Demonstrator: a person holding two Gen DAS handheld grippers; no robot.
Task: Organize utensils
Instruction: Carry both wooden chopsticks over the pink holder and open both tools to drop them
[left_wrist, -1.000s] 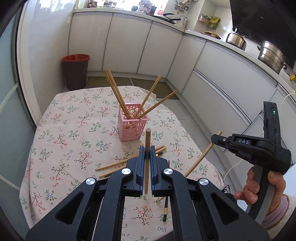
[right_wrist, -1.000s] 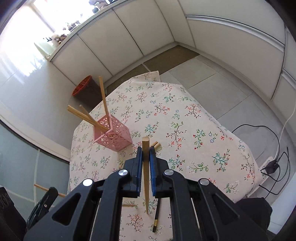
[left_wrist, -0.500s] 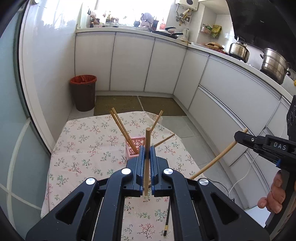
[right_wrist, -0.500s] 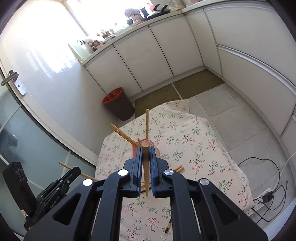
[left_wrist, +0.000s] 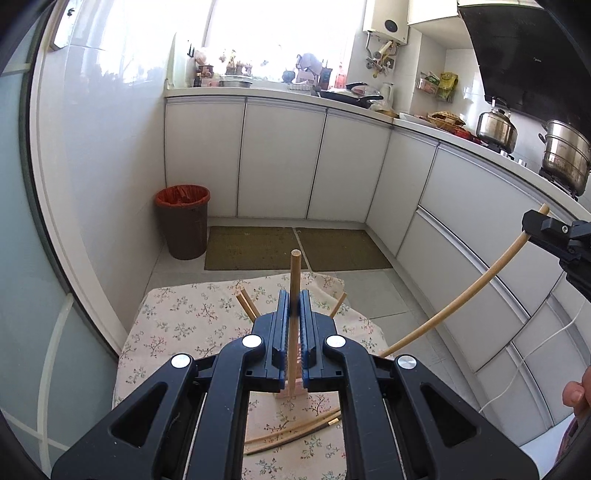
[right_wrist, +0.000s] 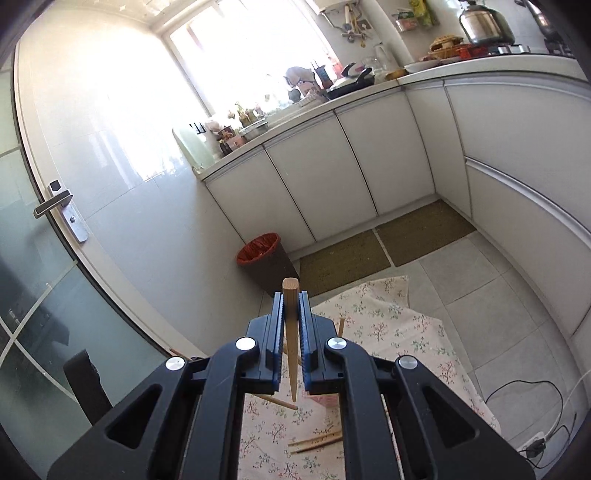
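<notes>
Both grippers have risen and tilted since a second ago. Left gripper (left_wrist: 294, 321) clamped on a chopstick (left_wrist: 294, 269); right gripper (right_wrist: 291, 325) clamped on another chopstick (right_wrist: 290, 299). Pink holder (left_wrist: 291, 394) now low-centre, beneath the left jaws; insertion judged next. Loose chopsticks (left_wrist: 295, 432) remain on the tablecloth (left_wrist: 177, 325).

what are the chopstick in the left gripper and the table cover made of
Chopstick in the left gripper: likely bamboo or wood, given its matt tan surface and flat-cut round end. Table cover: probably a thin printed cloth or vinyl, as the floral pattern drapes limply over the edges.
</notes>
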